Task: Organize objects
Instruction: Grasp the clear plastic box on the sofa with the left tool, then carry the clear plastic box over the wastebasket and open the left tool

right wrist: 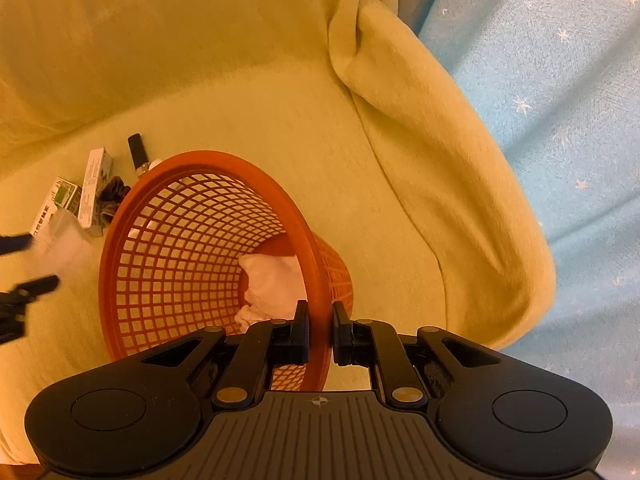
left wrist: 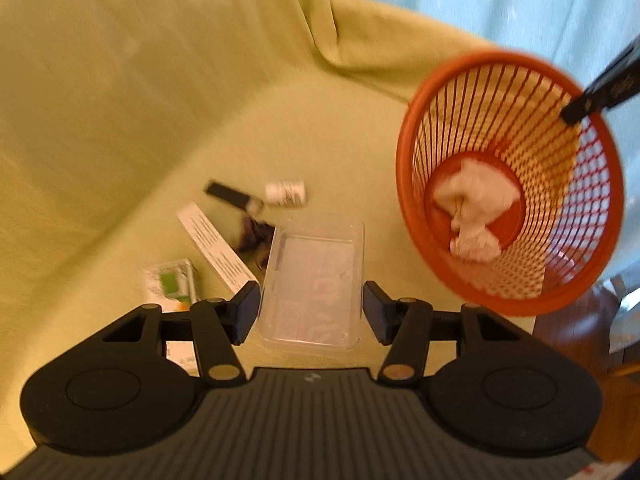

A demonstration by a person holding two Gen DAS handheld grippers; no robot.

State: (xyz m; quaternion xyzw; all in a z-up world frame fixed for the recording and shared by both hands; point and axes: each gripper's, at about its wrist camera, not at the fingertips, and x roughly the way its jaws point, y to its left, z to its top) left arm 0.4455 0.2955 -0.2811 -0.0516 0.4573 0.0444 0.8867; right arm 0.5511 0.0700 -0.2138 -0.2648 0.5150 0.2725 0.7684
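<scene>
A clear plastic box [left wrist: 316,264] sits between the fingers of my left gripper [left wrist: 310,312], whose pads press its two long sides; the view is blurred by motion. The right wrist view shows that gripper [right wrist: 28,264] at the left edge with the clear box [right wrist: 64,240]. My right gripper [right wrist: 320,332] is shut on the rim of a tilted orange mesh basket [right wrist: 108,248], which holds crumpled white tissue [right wrist: 276,280]. From the left wrist, the basket [left wrist: 404,152] hangs at the right, with tissue [left wrist: 476,204] inside.
On the yellow-green cloth beyond the clear box lie a white bottle [left wrist: 286,192], a black tube [left wrist: 230,195], a long white carton [left wrist: 216,248], a green-and-white carton [left wrist: 172,284] and a dark scrunchie [left wrist: 254,234]. Blue starred fabric [right wrist: 560,120] lies at the right.
</scene>
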